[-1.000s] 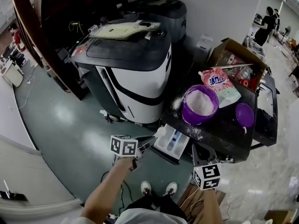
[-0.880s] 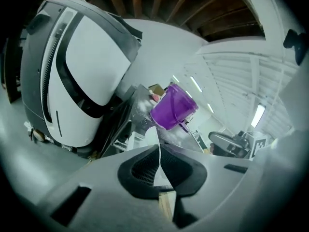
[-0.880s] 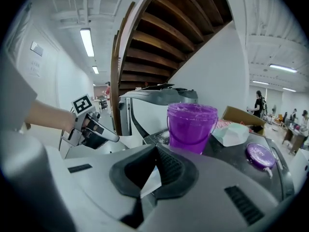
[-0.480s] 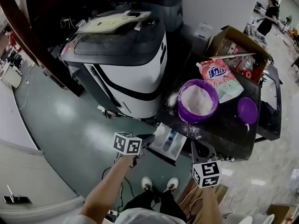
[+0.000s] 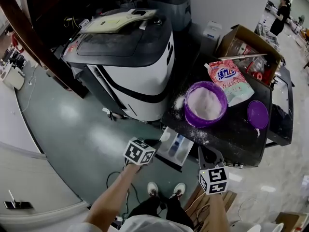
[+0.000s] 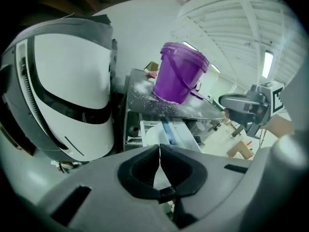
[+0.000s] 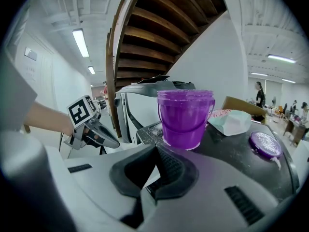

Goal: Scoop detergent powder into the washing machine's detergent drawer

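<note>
Blue Chinese lettering on detergent bag [image 5: 231, 83]

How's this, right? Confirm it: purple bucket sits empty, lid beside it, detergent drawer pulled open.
Not empty: the head view shows the purple bucket holding white powder. The lid beside it and the open detergent drawer are as you say.

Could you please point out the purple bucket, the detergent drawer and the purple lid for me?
purple bucket [image 7: 183, 124], right gripper view, front wall
detergent drawer [image 5: 170, 149], head view, left white compartment
purple lid [image 5: 257, 115], head view, centre of top
</note>
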The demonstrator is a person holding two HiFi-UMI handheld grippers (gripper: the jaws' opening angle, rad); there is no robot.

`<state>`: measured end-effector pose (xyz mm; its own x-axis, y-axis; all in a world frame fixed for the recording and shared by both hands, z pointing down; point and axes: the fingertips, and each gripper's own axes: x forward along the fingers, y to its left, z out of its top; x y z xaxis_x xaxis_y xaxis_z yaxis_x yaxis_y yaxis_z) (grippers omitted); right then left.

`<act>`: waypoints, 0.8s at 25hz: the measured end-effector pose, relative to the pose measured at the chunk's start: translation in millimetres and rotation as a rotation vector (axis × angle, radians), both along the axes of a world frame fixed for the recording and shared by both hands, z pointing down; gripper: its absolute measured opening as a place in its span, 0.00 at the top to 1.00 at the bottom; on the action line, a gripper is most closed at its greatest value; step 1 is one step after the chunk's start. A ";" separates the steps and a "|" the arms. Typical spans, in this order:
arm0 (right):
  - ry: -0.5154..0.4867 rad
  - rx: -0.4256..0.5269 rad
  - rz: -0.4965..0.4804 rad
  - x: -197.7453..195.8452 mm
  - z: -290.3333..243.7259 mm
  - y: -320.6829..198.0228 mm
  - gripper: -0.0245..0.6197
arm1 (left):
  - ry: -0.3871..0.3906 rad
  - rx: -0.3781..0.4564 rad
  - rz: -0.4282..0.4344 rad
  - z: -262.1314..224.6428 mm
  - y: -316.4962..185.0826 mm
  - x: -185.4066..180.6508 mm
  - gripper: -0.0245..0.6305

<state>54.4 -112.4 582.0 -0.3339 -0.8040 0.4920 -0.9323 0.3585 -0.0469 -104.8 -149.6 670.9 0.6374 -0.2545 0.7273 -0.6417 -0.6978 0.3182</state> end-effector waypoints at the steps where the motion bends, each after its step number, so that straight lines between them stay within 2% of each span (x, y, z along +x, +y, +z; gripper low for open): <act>1: 0.000 -0.001 0.000 0.4 -0.1 0.7 0.97 | -0.013 0.008 0.009 0.4 0.5 0.2 0.94; 9: -0.006 -0.005 -0.001 1.1 -0.4 8.3 0.97 | -0.122 0.080 0.080 6.5 3.1 3.8 0.94; 20: -0.007 -0.003 0.003 4.4 -0.4 21.6 0.97 | -0.293 0.208 0.244 12.1 10.5 9.4 0.94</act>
